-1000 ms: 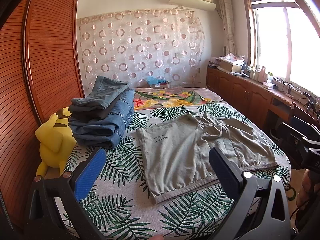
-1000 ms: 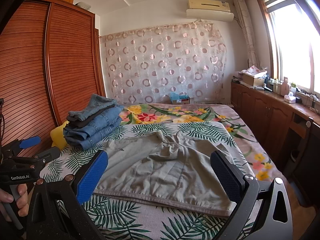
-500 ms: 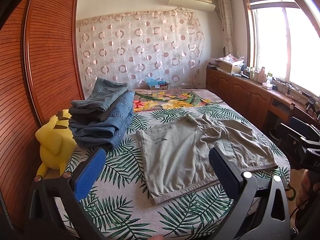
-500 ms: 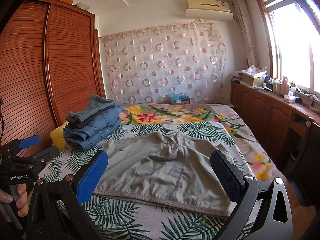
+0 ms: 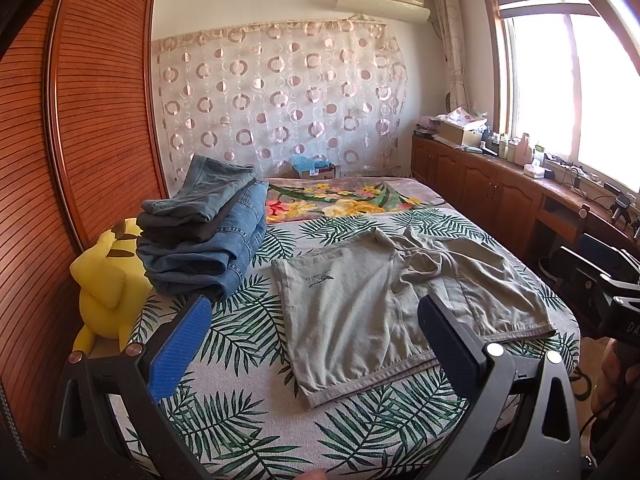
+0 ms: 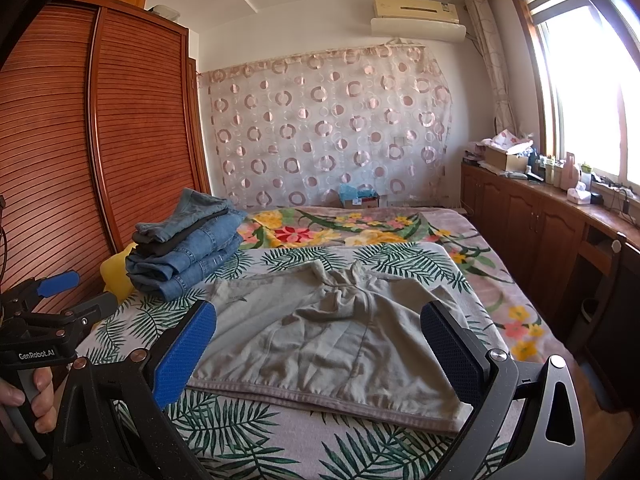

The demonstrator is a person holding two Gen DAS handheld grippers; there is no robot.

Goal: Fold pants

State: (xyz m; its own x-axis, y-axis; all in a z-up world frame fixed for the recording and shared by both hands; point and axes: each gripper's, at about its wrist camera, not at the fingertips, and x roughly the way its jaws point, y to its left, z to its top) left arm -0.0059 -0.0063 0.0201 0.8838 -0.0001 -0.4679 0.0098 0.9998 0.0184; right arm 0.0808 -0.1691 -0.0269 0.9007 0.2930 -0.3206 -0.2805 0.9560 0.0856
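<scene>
Grey-green pants lie spread flat on the leaf-print bed cover, waistband toward me, crumpled near the crotch; they also fill the middle of the right wrist view. My left gripper hovers open above the near left part of the bed, nothing between its blue pads. My right gripper is open too, held above the waistband, empty. In the right wrist view the left gripper shows at the far left, held by a hand. The right gripper's body appears at the right edge of the left wrist view.
A stack of folded jeans sits at the bed's far left, beside a yellow plush toy. A wooden slatted wardrobe runs along the left. Low cabinets with clutter line the window side. A floral blanket covers the far end of the bed.
Both views have shifted only slightly; the pants and the jeans stack lie as before, and both grippers stay open.
</scene>
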